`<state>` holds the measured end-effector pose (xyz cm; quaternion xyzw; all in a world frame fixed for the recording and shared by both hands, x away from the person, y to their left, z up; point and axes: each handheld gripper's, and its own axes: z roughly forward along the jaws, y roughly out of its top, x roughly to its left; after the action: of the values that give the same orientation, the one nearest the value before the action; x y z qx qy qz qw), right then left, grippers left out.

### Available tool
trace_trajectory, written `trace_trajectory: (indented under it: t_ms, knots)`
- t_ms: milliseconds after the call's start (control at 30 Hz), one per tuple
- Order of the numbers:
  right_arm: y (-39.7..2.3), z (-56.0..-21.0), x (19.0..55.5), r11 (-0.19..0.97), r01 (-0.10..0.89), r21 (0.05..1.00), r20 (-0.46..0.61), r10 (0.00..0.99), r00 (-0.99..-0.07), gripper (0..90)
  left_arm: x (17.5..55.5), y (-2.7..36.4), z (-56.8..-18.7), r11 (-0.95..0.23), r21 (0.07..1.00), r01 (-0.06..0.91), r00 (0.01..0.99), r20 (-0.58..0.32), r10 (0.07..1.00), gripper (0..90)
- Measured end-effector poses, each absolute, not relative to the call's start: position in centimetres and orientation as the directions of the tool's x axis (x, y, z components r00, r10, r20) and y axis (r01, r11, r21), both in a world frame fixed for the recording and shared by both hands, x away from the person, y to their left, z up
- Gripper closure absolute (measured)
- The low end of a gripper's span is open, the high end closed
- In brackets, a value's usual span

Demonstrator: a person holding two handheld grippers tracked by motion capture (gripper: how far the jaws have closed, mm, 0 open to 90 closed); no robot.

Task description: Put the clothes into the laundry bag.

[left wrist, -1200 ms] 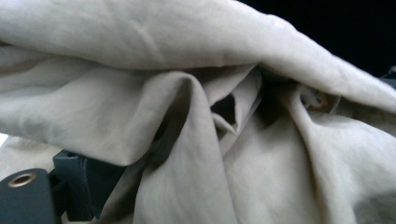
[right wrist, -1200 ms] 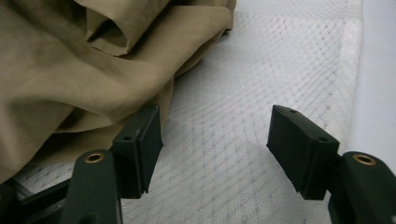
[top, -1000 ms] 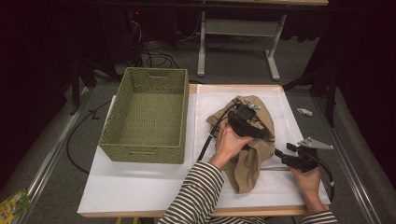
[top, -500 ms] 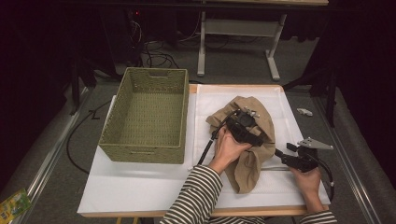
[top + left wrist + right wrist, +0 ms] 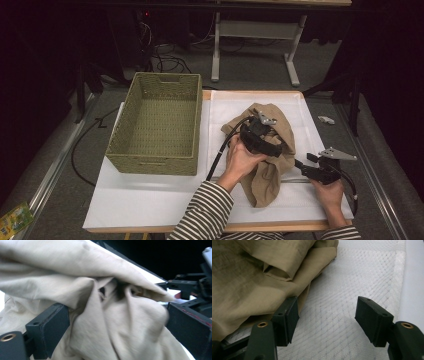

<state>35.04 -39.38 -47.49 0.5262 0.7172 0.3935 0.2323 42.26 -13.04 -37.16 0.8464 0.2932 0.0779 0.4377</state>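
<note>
The left gripper (image 5: 272,145) has been sliding across the tan cloth (image 5: 267,165) since a second ago, jaws spread with a bunched fold between them, so it is likely gathering the garment. The cloth is lying crumpled on the white mat (image 5: 300,107), right of the wicker basket (image 5: 155,125). The right gripper (image 5: 327,317) is resting spread at the cloth's edge, with bare mat beyond.
</note>
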Motion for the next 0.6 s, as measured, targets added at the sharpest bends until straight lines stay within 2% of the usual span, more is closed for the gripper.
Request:
trace_trajectory:
  t_ms: [400, 600]
  knots:
    - [-39.4, -47.5, 35.1, 0.136, 0.573, 0.808, 0.082, 0.937, -0.338, 35.5, 41.5, -10.1, -36.0, -0.412, 0.817, 0.403, 0.813, -0.112, 0.572, 14.4]
    - [-39.4, -47.5, 35.1, 0.137, 0.574, 0.807, 0.082, 0.937, -0.338, 35.6, 41.5, -8.7, -36.0, -0.408, 0.809, 0.423, 0.790, -0.109, 0.603, 17.9]
